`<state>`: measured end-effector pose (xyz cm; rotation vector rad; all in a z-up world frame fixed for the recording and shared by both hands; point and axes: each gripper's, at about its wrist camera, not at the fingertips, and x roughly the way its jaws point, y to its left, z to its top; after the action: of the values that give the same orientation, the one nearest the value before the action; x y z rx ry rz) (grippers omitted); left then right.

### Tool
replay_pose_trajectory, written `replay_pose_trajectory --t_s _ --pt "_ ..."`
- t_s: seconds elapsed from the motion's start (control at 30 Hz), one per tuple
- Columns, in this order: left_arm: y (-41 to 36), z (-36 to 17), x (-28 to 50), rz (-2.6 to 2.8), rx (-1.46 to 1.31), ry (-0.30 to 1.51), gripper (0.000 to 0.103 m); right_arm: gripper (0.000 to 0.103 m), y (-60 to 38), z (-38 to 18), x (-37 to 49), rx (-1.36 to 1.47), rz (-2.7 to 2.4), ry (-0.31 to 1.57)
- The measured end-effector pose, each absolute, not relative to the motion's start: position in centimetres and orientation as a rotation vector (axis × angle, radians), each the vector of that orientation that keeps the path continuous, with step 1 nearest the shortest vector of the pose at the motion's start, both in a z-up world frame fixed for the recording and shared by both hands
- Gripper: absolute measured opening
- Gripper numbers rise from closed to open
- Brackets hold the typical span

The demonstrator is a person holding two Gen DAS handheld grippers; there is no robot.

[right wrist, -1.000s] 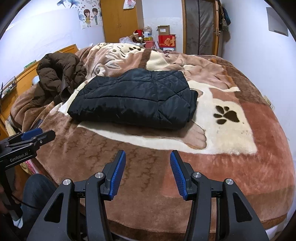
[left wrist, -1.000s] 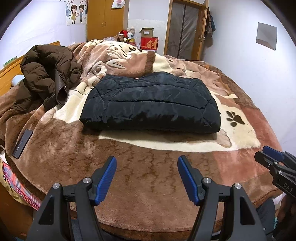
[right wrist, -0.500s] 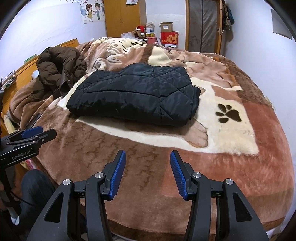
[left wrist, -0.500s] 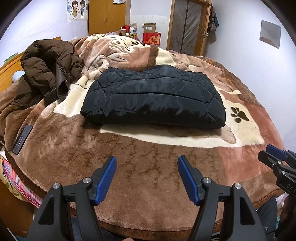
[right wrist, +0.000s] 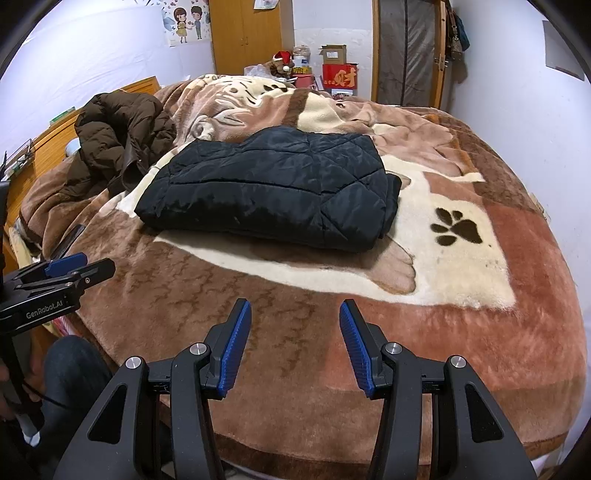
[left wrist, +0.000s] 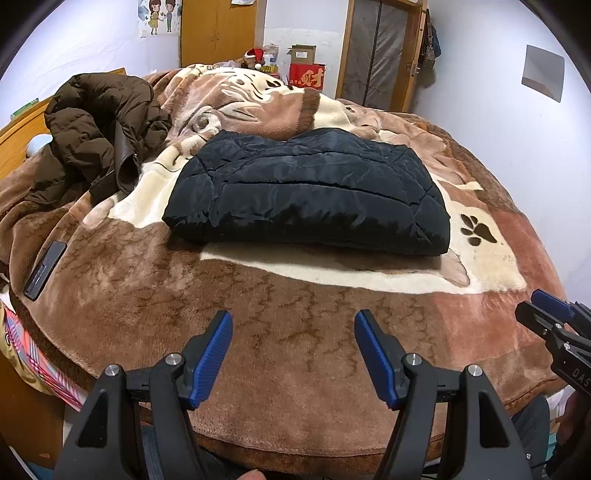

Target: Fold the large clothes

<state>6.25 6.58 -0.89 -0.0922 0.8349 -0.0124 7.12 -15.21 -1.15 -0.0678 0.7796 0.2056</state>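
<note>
Left wrist view first: the left gripper [left wrist: 293, 339] hangs over the near edge of the bed with its blue pads spread wide and nothing between them. At the right border of that same view the tip of the right gripper [left wrist: 550, 317] pokes in. From the right wrist camera, the right gripper [right wrist: 295, 328] is likewise parted and empty above the brown plush blanket [right wrist: 295, 280], and the left gripper [right wrist: 70, 267] shows at the left edge, side on.

Under both tools the blanket [left wrist: 295, 295] covers the whole bed, brown at the near edge, then a cream band, with a dark paw print [left wrist: 477, 229] toward the right. A dark phone [left wrist: 45, 269] lies flat on the blanket near the left edge.

Further in, well apart from both grippers, the black quilted jacket [left wrist: 310, 192] rests folded into a thick rectangle across the cream band; in the right wrist view the jacket [right wrist: 273, 188] shows stacked layers at its right end, just left of the paw print [right wrist: 457, 226].

Beyond it to the left, a brown puffer coat [left wrist: 99, 125] lies in a rumpled heap, not folded. At the far wall stand a wooden wardrobe [left wrist: 218, 33], a red box [left wrist: 307, 75] and a door [left wrist: 382, 51]
</note>
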Motion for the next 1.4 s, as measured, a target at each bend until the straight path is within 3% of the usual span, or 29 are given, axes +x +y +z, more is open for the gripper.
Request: replay_pose_trajectory --t_s 1.4 --pt "5.6 -0.7 5.3 0.013 -0.097 0.830 0.071 0.051 -14.8 -1.1 6.8 -0.070 0.210 0.784"
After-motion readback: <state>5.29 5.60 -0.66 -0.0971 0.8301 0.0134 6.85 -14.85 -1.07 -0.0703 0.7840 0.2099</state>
